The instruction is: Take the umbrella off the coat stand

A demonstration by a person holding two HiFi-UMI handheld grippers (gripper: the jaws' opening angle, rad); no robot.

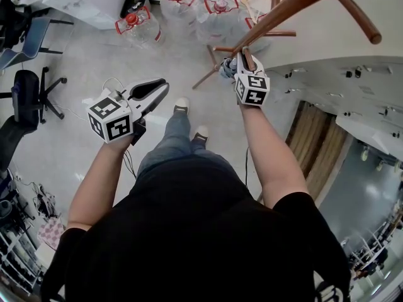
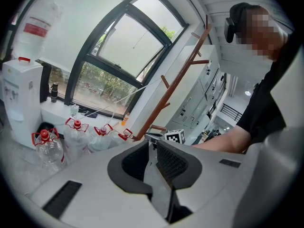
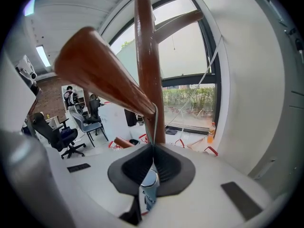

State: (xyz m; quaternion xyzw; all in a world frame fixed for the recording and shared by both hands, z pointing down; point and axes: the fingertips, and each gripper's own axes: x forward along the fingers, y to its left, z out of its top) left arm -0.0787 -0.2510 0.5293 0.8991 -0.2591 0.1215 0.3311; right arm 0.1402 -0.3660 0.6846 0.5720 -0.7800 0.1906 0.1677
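while the left gripper [image 2: 152, 148] waits empty, jaws narrowly apart, the right gripper [image 3: 153, 152] pinches the strap [image 3: 154, 127] of the umbrella [image 3: 149, 186], looped over 1 coat stand [image 3: 146, 56] peg [image 3: 95, 65]; next, probably, lifting that loop off the tip.

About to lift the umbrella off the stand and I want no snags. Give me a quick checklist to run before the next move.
1. Grip: right gripper shut on umbrella strap: ok.
2. Strap clear of peg: not ok, it is looped over it.
3. Spare hand: left gripper open and empty: ok.
4. Left gripper apart from coat stand: ok.
5. Free hang of umbrella body: cannot tell, mostly hidden.
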